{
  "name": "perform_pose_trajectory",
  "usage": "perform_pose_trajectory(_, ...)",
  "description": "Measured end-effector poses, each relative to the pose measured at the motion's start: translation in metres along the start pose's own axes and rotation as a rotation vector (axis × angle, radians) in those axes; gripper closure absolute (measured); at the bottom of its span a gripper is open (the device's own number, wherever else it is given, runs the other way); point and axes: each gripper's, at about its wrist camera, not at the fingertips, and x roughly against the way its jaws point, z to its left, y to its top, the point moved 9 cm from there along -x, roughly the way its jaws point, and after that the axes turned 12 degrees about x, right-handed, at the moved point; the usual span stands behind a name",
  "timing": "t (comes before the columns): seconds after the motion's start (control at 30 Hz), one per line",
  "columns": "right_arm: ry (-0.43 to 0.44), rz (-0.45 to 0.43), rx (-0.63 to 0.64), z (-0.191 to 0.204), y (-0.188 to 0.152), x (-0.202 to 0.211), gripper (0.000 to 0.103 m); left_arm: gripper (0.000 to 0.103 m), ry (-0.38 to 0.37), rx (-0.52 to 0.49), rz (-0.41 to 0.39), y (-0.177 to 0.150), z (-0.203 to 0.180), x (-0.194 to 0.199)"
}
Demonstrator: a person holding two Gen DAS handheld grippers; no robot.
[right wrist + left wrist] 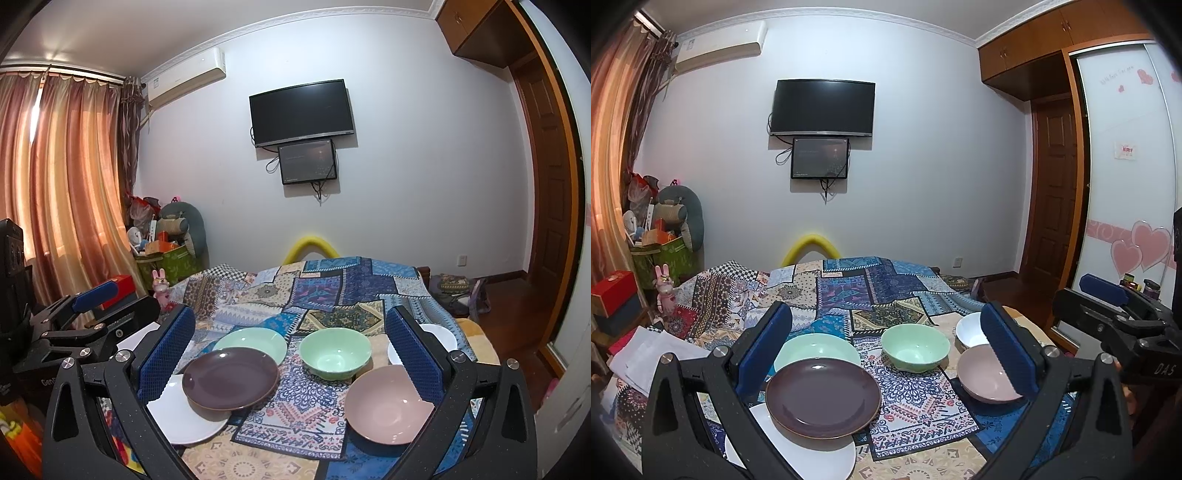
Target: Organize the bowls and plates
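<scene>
1. The dishes sit on a patchwork cloth spread over a bed. Three plates lie near the left edge. The brown plate rests partly on the white plate and partly on the green plate.
2. Three bowls sit nearer the right edge: the green bowl, the pink bowl in front, and the white bowl behind it.
3. The plates and bowls look hard, smooth and shiny. They are probably a bit heavy, slippery, and could break if dropped.
4. The best place to hold one is the rim, with one finger above and one below. The brown plate's raised edge looks easiest to get under.
5. The left gripper is spread wide and holds nothing. The right gripper is spread wide and holds nothing too. Both hang above the near edge.
6. The cloth is soft and bumpy, so a dish may tip. The bowls are close together and could knock.
7. A folded white cloth lies by the left edge. A pink bunny toy stands past it, well away.
</scene>
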Motion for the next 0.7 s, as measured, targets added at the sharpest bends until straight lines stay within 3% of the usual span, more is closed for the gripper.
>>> perform_pose_trajectory(0.7, 0.005, 0.002, 0.000, 0.0031, -0.0029, -0.0016, 0.000, 0.000, -0.002, 0.014, 0.004, 0.0010, 0.0019, -0.0036)
